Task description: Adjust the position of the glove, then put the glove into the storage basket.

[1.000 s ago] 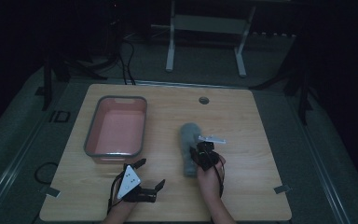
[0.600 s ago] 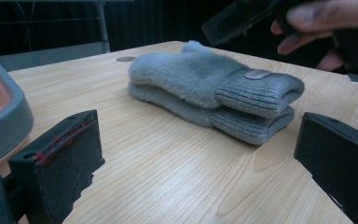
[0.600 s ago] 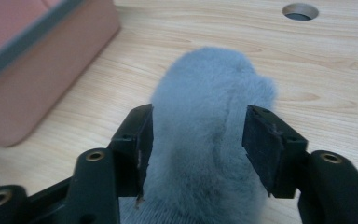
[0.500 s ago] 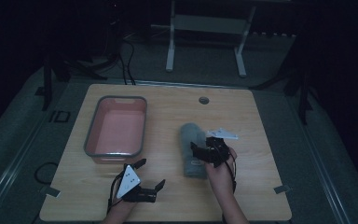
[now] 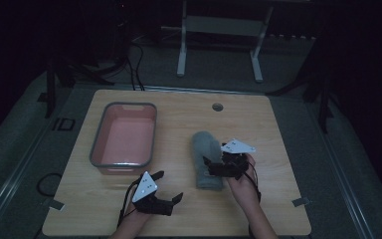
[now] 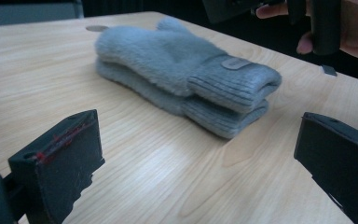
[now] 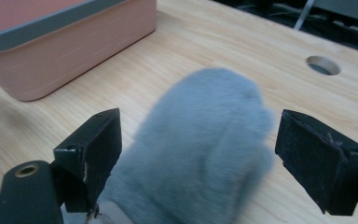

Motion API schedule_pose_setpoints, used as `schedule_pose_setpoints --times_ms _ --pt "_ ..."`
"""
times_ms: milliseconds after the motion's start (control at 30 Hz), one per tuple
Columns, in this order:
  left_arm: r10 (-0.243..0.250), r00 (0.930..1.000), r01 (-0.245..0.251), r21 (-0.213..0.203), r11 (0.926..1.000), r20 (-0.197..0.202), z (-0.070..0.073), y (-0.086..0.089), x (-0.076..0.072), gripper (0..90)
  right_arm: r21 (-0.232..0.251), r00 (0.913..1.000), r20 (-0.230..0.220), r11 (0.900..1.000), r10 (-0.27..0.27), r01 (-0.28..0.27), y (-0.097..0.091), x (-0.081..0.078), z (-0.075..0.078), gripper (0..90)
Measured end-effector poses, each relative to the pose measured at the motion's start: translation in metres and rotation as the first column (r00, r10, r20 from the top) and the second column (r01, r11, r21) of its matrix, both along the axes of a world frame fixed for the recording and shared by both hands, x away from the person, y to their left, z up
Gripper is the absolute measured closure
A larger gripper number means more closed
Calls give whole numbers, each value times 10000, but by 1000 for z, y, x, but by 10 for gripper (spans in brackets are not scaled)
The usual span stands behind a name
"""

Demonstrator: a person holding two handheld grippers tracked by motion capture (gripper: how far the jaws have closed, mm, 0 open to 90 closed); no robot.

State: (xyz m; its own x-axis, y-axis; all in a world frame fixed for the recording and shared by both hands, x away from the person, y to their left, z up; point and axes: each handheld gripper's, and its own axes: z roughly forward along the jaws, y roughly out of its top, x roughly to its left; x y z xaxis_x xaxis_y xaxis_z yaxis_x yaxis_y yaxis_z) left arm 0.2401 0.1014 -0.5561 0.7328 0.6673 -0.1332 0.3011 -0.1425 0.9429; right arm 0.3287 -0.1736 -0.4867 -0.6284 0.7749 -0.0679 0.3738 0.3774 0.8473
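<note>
Since the earlier frame the right gripper [image 5: 219,167] has lifted off the grey mittens [image 5: 207,158] and its jaws have just been opening, now wide and empty above the stacked pair lying mid-table beside the pink tub [image 5: 124,138], while the left gripper [image 5: 165,190] waits open, holding nothing.

Grey mittens [image 5: 207,159] on wooden table [image 5: 273,129], right gripper [image 5: 220,168] open-fingered over cuff, pink tub [image 5: 124,139] left

No readable text or labels.
</note>
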Motion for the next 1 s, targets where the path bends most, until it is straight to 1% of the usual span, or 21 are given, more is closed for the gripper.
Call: schedule_pose_setpoints --times_ms 67,133,233,267,300,333,367,467,500,533,567,600,633,667,700,733,767,800,867,933,1000 --pt "-268 9992 257 -374 9990 -296 8 -6 3 12 79 9999 131 9999 61 -63 -11 0 3 150" --pt "-287 9991 281 -183 9994 -314 15 -13 6 12 293 9996 198 9994 194 -200 -23 0 9 150" --pt "-335 9990 338 128 9993 -284 28 -24 16 12 281 9997 223 9995 129 -136 -37 0 14 149" --pt "-284 9994 292 455 9985 -183 32 -28 19 12 408 10000 93 9992 -6 2 -44 1 16 143" --pt "-391 9992 395 612 9973 -77 35 -31 23 12 424 9998 -130 9990 -142 147 -48 2 17 136" --pt "-512 9987 513 588 9969 -37 38 -34 27 12 396 9990 -317 9987 -308 321 -51 4 18 130" --pt "-473 9989 474 547 9974 -21 41 -37 33 12 457 9974 -559 9978 -446 471 -53 6 18 115" --pt "-313 9991 321 241 9992 -301 46 -42 52 13 738 9891 -1412 9959 -420 529 -56 13 16 115" --pt "-313 9986 318 105 9994 -423 47 -43 58 13 873 9874 -1559 9954 -258 398 -55 14 14 115" --pt "-171 9986 180 164 9997 -491 47 -44 63 13 1016 9867 -1623 9947 -17 185 -53 15 13 115" --pt "-59 9985 79 366 9993 -539 48 -46 69 13 888 9872 -1596 9959 -35 178 -49 15 11 132" --pt "-25 9981 51 423 9991 -620 48 -47 72 13 635 9862 -1654 9979 20 86 -44 16 8 138" --pt "116 9972 -72 590 9982 -739 48 -49 76 13 527 9851 -1717 9985 -17 109 -41 18 5 146" --pt "136 9958 -72 702 9975 -906 47 -51 80 13 524 9840 -1775 9983 -159 256 -39 20 2 180" --pt "209 9944 -113 924 9957 -1038 45 -53 85 13 611 9828 -1843 9978 -124 240 -37 22 -1 212" --pt "229 9935 -118 983 9951 -1119 44 -55 89 25 621 9819 -1881 9975 -209 331 -35 24 -4 225" --pt "311 9920 -182 1056 9942 -1222 42 -57 94 59 516 9823 -1807 9969 -485 587 -34 26 -8 256" --pt "359 9899 -207 1106 9937 -1374 41 -58 98 60 377 9840 -1662 9968 -640 712 -33 29 -13 284" --pt "318 9813 -101 1141 9934 -1899 36 -62 108 60 291 9857 -1479 9959 -808 860 -32 29 -19 314" --pt "289 9749 -30 1168 9932 -2206 32 -63 114 97 852 9815 -1873 9948 -394 562 -32 32 -24 332" --pt "272 9689 50 1295 9916 -2459 28 -66 119 145 1020 9749 -2208 9934 -291 527 -28 34 -30 359"
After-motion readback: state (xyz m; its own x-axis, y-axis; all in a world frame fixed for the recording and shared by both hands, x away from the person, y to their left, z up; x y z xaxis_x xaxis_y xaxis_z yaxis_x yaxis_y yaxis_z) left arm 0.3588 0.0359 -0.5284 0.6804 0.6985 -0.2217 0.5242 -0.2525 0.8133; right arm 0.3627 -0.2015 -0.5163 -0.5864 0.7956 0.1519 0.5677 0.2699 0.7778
